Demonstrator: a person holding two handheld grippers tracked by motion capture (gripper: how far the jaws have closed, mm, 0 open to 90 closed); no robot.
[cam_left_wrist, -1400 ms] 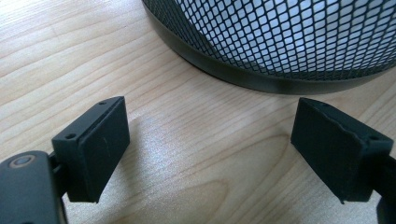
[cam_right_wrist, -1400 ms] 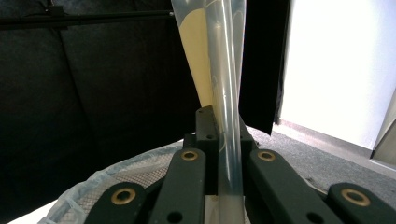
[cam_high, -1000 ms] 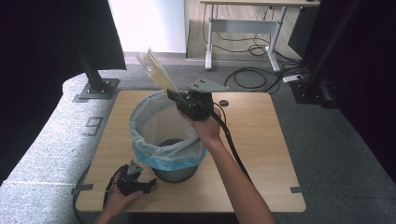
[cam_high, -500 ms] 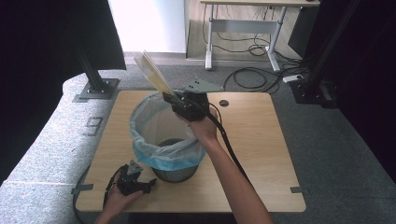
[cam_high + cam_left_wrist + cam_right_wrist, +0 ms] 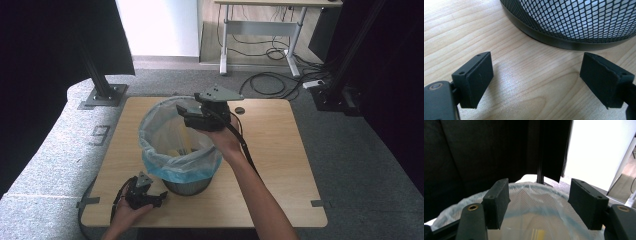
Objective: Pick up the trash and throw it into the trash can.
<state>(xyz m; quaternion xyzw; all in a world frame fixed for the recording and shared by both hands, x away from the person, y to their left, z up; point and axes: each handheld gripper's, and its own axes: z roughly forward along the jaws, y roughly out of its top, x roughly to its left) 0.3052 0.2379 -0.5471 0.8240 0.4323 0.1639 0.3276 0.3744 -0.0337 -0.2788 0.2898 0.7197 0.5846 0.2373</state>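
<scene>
Mesh waste bin with a pale blue liner stands left of centre on the wooden worktop; something yellow lies inside. Right hand-held gripper held over the bin's rim at about 1 o'clock, jaws spread wide, holding nothing. Left hand-held gripper rests on the worktop at the bin's 7 o'clock, jaws wide apart, empty, near the base.

Wooden table w/ lined mesh bin standing left of centre; small dark disc near far edge.
</scene>
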